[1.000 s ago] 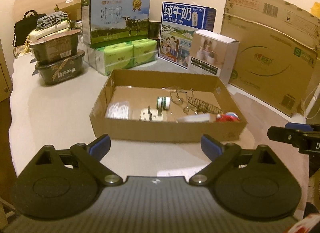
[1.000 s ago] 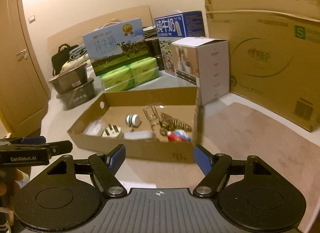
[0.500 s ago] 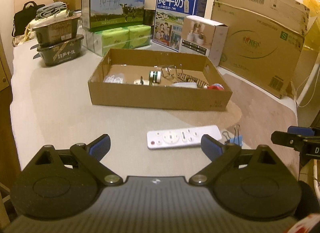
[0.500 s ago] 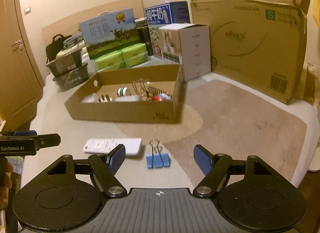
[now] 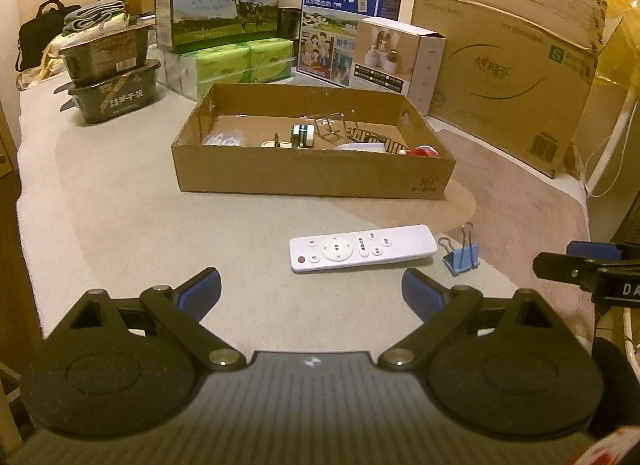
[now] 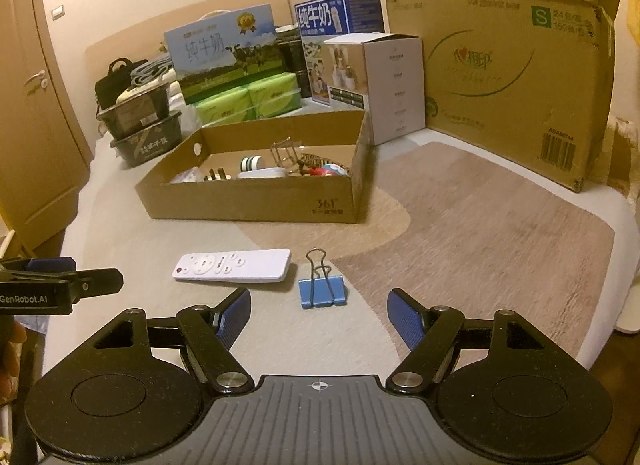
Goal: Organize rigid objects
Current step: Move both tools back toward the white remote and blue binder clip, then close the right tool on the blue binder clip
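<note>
Before cardboard tray [image 6: 256, 201]: remote [image 6: 233, 266] long axis left-right; binder clip [image 6: 322, 291] handles toward tray; both jaws released.

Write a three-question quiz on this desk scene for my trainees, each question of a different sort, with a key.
1. True or false: the white remote lies inside the cardboard box.
2. Which thing lies nearest the right gripper? A. blue binder clip B. green tissue packs C. black bag
3. Fill in: the left gripper is ____ and holds nothing.

Key: 1 false, it lies on the table in front of the box; 2 A; 3 open.
</note>
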`<state>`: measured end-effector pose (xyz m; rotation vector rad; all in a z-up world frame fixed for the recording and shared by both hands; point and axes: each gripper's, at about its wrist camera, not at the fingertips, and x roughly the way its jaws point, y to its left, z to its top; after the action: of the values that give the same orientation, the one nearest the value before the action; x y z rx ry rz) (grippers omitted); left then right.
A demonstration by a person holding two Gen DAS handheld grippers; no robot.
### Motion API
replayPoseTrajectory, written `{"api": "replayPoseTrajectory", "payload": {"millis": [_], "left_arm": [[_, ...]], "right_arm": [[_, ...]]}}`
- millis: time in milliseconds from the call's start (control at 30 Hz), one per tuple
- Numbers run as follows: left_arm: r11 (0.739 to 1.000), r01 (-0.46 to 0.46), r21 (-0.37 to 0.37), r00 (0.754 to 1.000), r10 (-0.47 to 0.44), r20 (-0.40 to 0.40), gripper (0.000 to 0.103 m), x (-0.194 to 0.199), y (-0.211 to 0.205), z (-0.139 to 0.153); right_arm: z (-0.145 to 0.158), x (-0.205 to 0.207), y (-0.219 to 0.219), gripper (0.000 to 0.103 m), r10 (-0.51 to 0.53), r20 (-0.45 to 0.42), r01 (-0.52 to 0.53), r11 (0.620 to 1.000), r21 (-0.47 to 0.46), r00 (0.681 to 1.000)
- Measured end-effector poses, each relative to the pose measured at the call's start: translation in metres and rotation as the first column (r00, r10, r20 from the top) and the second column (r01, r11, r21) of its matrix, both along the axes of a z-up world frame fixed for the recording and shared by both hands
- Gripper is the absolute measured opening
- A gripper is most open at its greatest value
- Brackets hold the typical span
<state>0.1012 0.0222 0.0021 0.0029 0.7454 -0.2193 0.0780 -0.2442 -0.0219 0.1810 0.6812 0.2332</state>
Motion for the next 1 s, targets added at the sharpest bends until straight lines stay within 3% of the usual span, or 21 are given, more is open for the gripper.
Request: {"api": "replayPoseTrajectory", "payload": {"millis": [300,500,733,1000], "left_arm": [[0.994,0.101,0.041,0.995,-0.1,-0.004,0.095,0.007,-0.007,-0.007],[0.972,0.216,0.09,0.976,-0.215,-0.031,0.092,0.024,-0.014,-0.017],[0.9,0.385,0.203,0.922,-0.387,-0.031,0.092,0.047,-0.031,-0.028],[0.808,0.54,0.234,0.837,-0.544,-0.056,0.091,0.075,-0.05,-0.039]], "right_arm": [[-0.008,0.003,0.001,0.075,0.0,-0.016,0.0,1.0,-0.006,1.0],[-0.017,0.008,0.003,0.075,0.02,-0.025,-0.021,0.999,-0.025,0.999],[-0.033,0.022,0.01,0.075,0.064,-0.036,-0.066,0.996,-0.055,0.997],[-0.054,0.048,0.016,0.075,0.077,-0.064,-0.081,0.995,-0.063,0.995]]}}
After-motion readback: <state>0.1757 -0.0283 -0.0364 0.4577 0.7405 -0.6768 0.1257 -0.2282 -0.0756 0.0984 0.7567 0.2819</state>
